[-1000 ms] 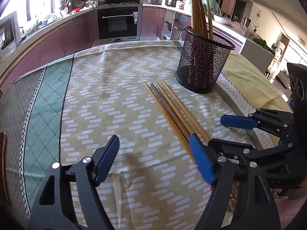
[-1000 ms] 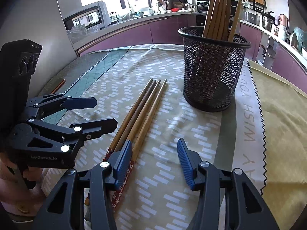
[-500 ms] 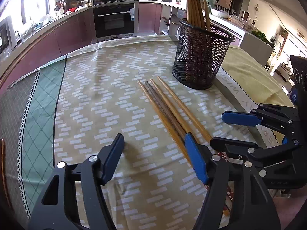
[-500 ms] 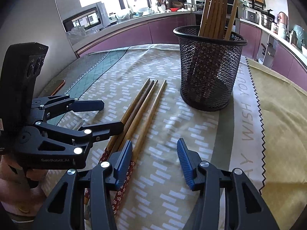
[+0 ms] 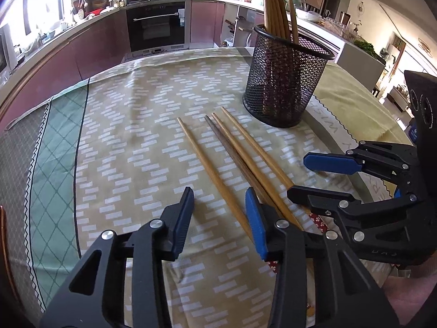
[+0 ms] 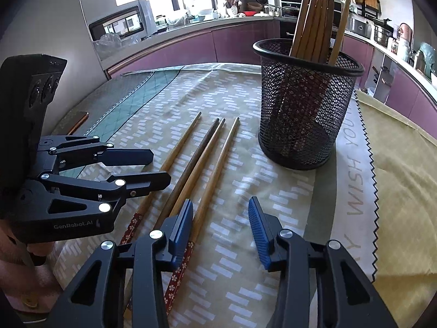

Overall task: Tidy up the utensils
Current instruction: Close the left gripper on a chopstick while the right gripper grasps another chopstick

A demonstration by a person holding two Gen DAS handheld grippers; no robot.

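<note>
Several wooden chopsticks (image 5: 240,153) lie side by side on the patterned tablecloth, also seen in the right wrist view (image 6: 196,164). The leftmost chopstick (image 5: 207,166) lies a little apart from the others. A black mesh holder (image 5: 286,82) stands behind them with several chopsticks upright in it; it also shows in the right wrist view (image 6: 306,104). My left gripper (image 5: 218,218) is open, its jaws on either side of the leftmost chopstick's near end. My right gripper (image 6: 221,227) is open and empty just right of the bundle's decorated ends.
The tablecloth (image 5: 131,125) covers the table, with a green band at the left and a yellow cloth (image 6: 404,164) at the right. Kitchen counters and an oven (image 5: 158,27) stand beyond the far table edge.
My left gripper moved forward and right, and its jaws narrowed around the leftmost chopstick, which now lies apart from the other chopsticks. The right gripper barely moved.
</note>
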